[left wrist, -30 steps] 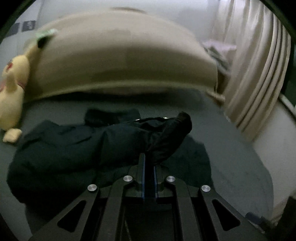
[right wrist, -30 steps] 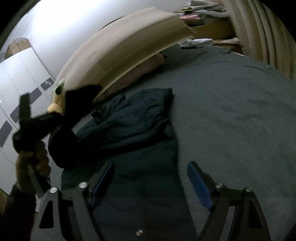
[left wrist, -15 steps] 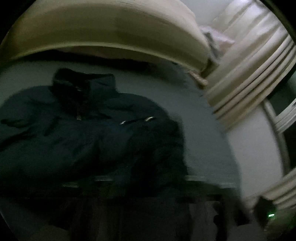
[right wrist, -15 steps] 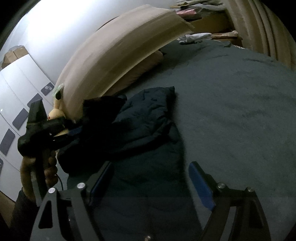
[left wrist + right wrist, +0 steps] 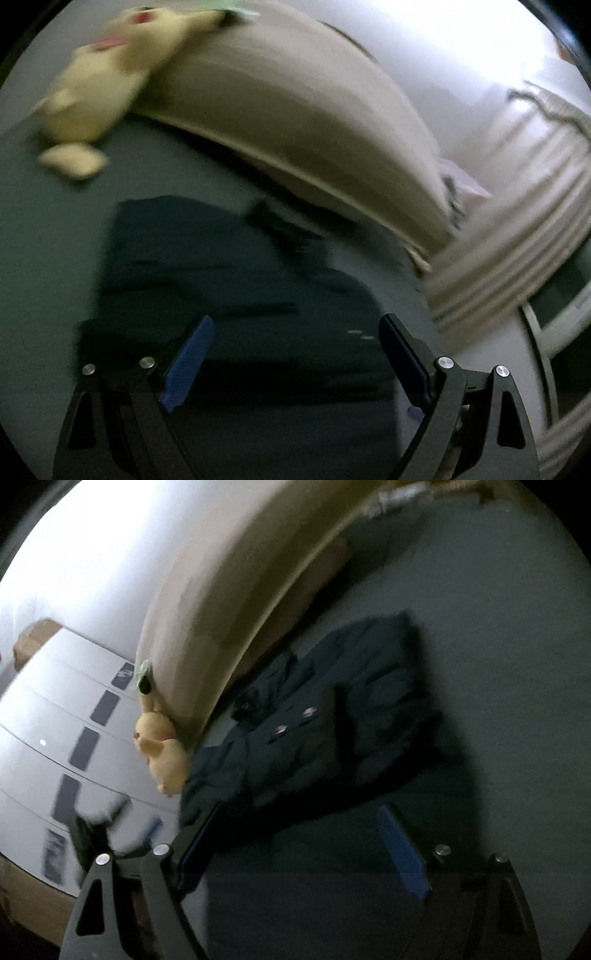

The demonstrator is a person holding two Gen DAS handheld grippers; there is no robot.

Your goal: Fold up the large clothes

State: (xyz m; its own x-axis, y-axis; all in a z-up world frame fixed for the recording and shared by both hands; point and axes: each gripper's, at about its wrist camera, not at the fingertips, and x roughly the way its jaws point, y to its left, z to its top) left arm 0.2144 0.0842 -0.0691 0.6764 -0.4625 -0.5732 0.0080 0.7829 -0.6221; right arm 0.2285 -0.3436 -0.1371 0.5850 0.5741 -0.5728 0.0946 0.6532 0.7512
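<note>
A dark navy padded jacket point(image 5: 229, 295) lies flat on the grey-green bed point(image 5: 37, 229), collar toward the headboard. It also shows in the right wrist view point(image 5: 317, 738), with a sleeve folded across its front. My left gripper point(image 5: 295, 336) is open and empty, just above the jacket's lower part. My right gripper point(image 5: 299, 823) is open and empty, over the jacket's hem and the bed point(image 5: 498, 664). Both views are blurred.
A beige padded headboard point(image 5: 295, 110) runs along the far side. A yellow plush toy point(image 5: 99, 81) leans on it, seen in the right wrist view point(image 5: 159, 746) too. Curtains point(image 5: 517, 236) hang at the right. White wardrobe doors point(image 5: 55, 720) stand at the left.
My left gripper was shut on the jacket's sleeve, carried it across the jacket, then opened and let it go. The right gripper stayed open and tilted toward the headboard.
</note>
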